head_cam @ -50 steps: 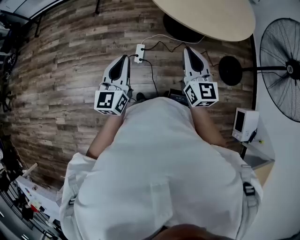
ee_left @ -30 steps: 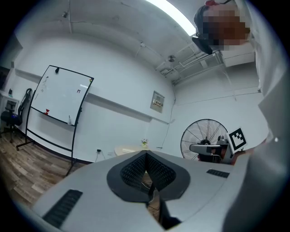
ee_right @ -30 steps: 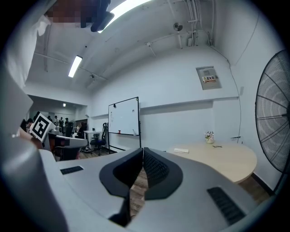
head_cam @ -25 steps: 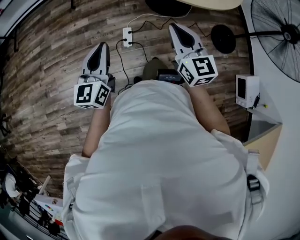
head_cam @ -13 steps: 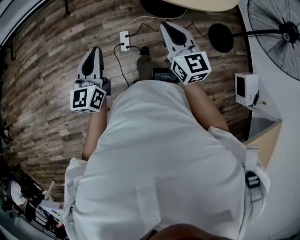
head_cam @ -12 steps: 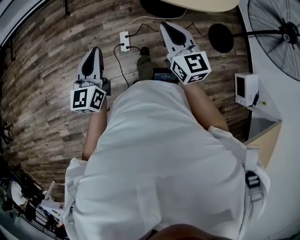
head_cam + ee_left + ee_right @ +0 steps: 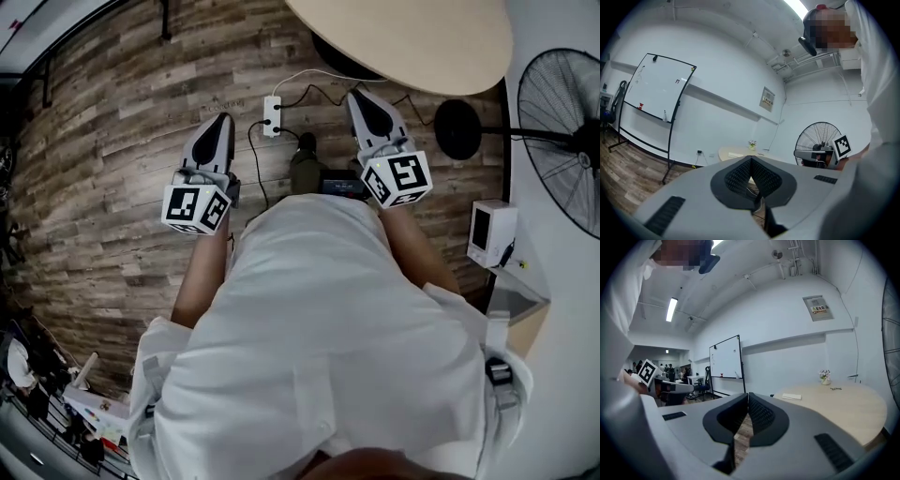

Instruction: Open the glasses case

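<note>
Both grippers are held in front of the person's white shirt, over the wood floor, short of a round beige table [image 7: 412, 37]. My left gripper [image 7: 222, 120] is shut with nothing between its jaws, and so is my right gripper [image 7: 362, 97]. In the right gripper view, beyond the closed right gripper [image 7: 746, 400], the table [image 7: 843, 408] carries a flat pale oblong thing [image 7: 791, 396], which may be the glasses case, a pair of glasses [image 7: 836, 388] and a small vase of flowers [image 7: 825, 376]. In the left gripper view, the left gripper [image 7: 751, 161] points toward the same table [image 7: 733, 152].
A white power strip [image 7: 273, 103] with black cables lies on the floor between the grippers. A standing fan [image 7: 562, 103] with a round black base [image 7: 457, 129] is at the right, beside a small white device [image 7: 489, 234]. A whiteboard [image 7: 656, 89] stands at the left wall.
The view has swung so that far more of the round table shows at the top. Both grippers stay shut and side by side, now lower in the frame.
</note>
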`<state>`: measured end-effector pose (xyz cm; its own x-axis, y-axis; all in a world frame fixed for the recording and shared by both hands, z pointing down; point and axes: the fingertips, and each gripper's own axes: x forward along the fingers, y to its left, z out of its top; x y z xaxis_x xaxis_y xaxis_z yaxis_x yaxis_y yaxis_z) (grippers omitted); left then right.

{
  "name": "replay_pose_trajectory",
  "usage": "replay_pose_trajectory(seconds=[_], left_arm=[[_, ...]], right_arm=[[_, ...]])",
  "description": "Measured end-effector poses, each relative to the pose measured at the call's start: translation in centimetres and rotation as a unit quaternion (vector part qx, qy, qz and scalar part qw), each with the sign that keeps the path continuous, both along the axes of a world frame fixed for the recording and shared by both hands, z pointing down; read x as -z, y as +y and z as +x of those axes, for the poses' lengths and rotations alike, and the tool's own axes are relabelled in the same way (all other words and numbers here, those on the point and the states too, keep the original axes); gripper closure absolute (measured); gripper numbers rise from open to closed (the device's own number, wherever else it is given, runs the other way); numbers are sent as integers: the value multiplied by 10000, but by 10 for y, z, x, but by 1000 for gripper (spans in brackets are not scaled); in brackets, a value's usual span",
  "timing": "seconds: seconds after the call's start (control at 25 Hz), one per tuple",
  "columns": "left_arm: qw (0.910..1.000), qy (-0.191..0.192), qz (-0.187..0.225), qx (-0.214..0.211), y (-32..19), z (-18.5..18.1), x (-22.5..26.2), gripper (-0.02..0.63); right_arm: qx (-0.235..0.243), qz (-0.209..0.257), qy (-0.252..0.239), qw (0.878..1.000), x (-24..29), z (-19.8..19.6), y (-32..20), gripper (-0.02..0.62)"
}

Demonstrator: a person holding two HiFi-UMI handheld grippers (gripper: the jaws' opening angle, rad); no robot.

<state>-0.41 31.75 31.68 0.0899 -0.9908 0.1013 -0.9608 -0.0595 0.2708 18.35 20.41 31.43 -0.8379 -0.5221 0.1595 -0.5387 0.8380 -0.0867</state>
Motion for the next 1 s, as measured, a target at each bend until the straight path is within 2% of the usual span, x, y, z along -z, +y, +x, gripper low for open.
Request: replay_pose_trajectory(seconds=[0.12, 0.28, 0.48, 0.68, 0.84, 1.0], left_arm=[[10000, -20, -27, -54, -35, -12, 4, 594], [9998, 90, 192, 47, -82, -35, 17, 594], [9999, 62, -145, 8, -135, -40, 15, 594], [9960, 871, -126, 138, -165, -53, 7, 594], [9968, 749, -174, 205, -176, -69, 4, 594], [9991, 416, -32, -41, -201, -86, 12, 594]], right_arm=[[80, 30, 95, 9999, -3, -11, -33, 571], [63, 18, 35, 10000, -1, -21, -88, 571], [-17, -94, -117, 9999, -2, -21, -147, 570], [-64, -240, -222, 9994, -13, -29, -181, 571], [-162, -291, -248, 9991, -18, -33, -190, 570], [-389, -163, -237, 9988, -16, -41, -202, 570]])
